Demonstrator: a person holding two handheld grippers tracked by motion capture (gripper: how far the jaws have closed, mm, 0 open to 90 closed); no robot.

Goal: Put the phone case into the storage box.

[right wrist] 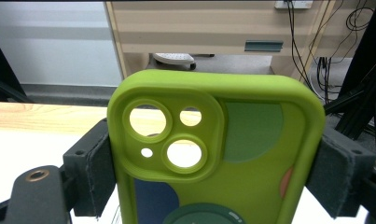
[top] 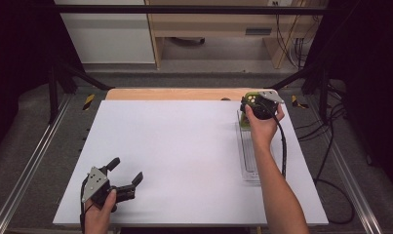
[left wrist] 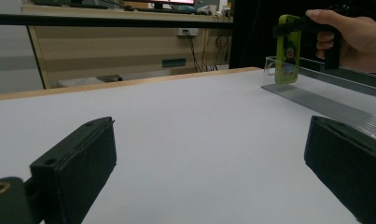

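Lime-green rubbery phone case (right wrist: 223, 154), with round camera cut-outs and dark blue and green patches on its back, stood upright in the centre of the right gripper view, clamped across its width between the two black pads of the right gripper (right wrist: 218, 172), whose jaws were spread wide to span it. In the high view the case (top: 251, 100) sat at the upper right of the frame, over the far end of a long clear plastic tray (top: 248, 165) lying along the right edge of the white table (top: 184, 156); whether its lower end touched the tray could not be told. It looked light and flexible, likely to bow if squeezed hard, and grippy rather than slick, so a hold on the two long side edges, as here, seemed soundest. At the lower left of the high view the left gripper (top: 128, 173) rested low over the table, jaws wide apart and holding nothing.
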